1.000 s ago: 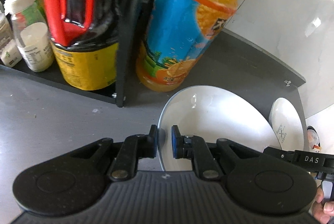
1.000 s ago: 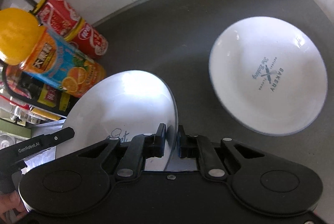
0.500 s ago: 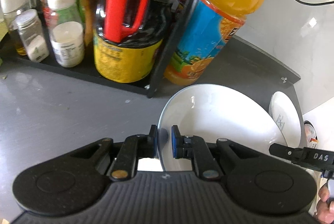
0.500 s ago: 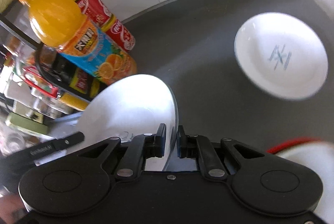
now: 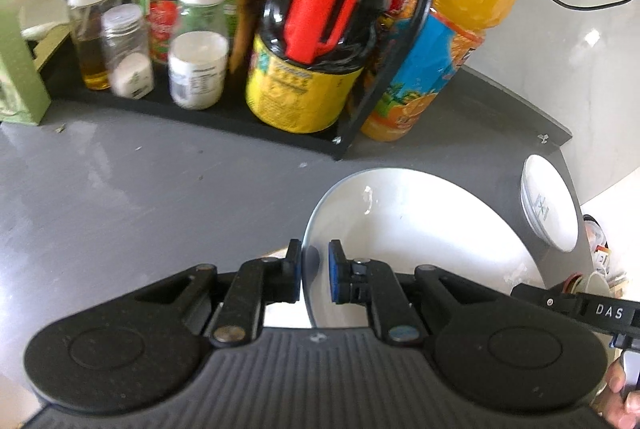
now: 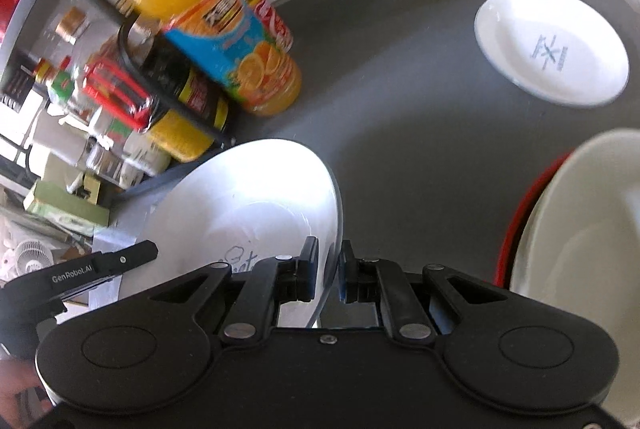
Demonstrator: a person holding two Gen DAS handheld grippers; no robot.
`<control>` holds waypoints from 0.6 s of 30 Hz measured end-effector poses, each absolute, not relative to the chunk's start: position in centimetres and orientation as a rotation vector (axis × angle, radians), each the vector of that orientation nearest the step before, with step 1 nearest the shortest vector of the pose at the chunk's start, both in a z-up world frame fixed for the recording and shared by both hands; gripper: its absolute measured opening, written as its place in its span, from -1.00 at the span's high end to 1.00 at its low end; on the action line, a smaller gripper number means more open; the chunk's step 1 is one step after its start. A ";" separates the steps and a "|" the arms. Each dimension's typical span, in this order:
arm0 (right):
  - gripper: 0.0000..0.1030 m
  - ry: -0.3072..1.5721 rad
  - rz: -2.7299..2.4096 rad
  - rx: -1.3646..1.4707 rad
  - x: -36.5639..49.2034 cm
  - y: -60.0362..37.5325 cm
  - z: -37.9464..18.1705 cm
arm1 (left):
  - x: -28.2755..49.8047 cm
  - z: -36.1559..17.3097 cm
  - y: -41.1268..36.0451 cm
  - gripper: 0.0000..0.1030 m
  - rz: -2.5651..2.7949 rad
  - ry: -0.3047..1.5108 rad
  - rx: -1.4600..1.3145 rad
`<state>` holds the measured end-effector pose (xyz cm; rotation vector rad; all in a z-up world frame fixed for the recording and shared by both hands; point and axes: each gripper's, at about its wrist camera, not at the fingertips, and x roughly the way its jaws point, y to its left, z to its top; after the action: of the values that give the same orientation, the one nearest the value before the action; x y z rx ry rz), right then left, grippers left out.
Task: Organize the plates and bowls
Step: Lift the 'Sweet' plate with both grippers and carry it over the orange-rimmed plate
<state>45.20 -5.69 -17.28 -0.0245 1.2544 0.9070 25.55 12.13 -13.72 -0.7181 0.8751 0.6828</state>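
While both grippers clamp one white bowl (image 5: 408,237) above the grey counter (image 5: 120,197) — left gripper (image 5: 314,275) on its left rim, right gripper (image 6: 328,275) on the opposite rim — a printed plate (image 6: 552,49) lies well apart near the counter's corner, and another white bowl (image 6: 580,225) sits close at right.

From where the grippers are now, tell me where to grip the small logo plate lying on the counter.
Grip the small logo plate by its raised rim on the near edge, one finger over and one under. It lies flat with open grey counter on that side; judging by its shallow shape, only the rim offers a hold.
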 end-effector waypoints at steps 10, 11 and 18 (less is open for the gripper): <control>0.79 1.259 0.924 -0.065 41.7 -5.7 -17.7 | 21.2 -14.9 11.6 0.78 0.696 0.880 -0.729; 0.79 1.259 0.925 -0.069 41.5 -5.8 -17.7 | 21.0 -15.0 11.5 0.78 0.696 0.882 -0.729; 0.79 1.250 0.931 -0.115 40.1 -6.2 -17.9 | 19.5 -15.9 10.8 0.78 0.698 0.896 -0.729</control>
<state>40.11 -6.17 -17.91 -0.1154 1.2499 0.9314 19.52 10.79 -15.95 -0.7290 0.8959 0.6976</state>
